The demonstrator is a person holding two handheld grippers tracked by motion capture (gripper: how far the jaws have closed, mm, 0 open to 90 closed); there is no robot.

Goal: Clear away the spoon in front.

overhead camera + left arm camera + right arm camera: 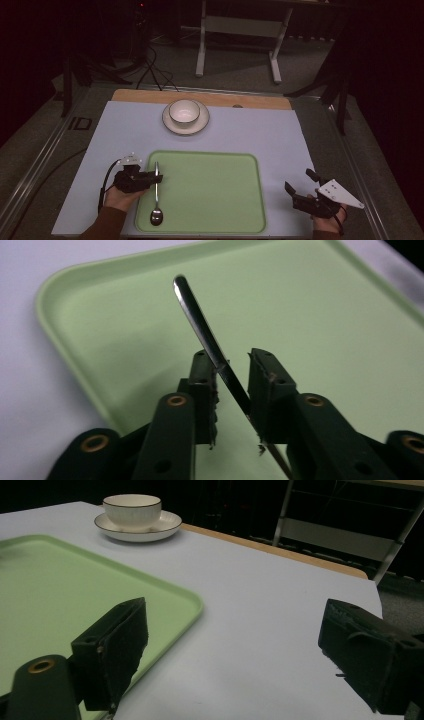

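A metal spoon (pixel 157 202) lies along the left side of the green tray (pixel 210 192), bowl end toward the person. My left gripper (pixel 154 177) reaches in from the left over the tray's edge. In the left gripper view (pixel 232 365) its jaws stand close together, with the spoon's handle (pixel 197 322) slanting between them and touching both pads. My right gripper (pixel 298 180) rests over the pale mat right of the tray. Its jaws stand wide apart (pixel 232 640) with nothing between them.
A white bowl (pixel 184 111) sits on a saucer (pixel 172 126) at the back of the mat, also seen as the bowl (pixel 131 509) in the right gripper view. A wooden strip (pixel 260 101) edges the far side. A desk frame (pixel 240 30) stands beyond.
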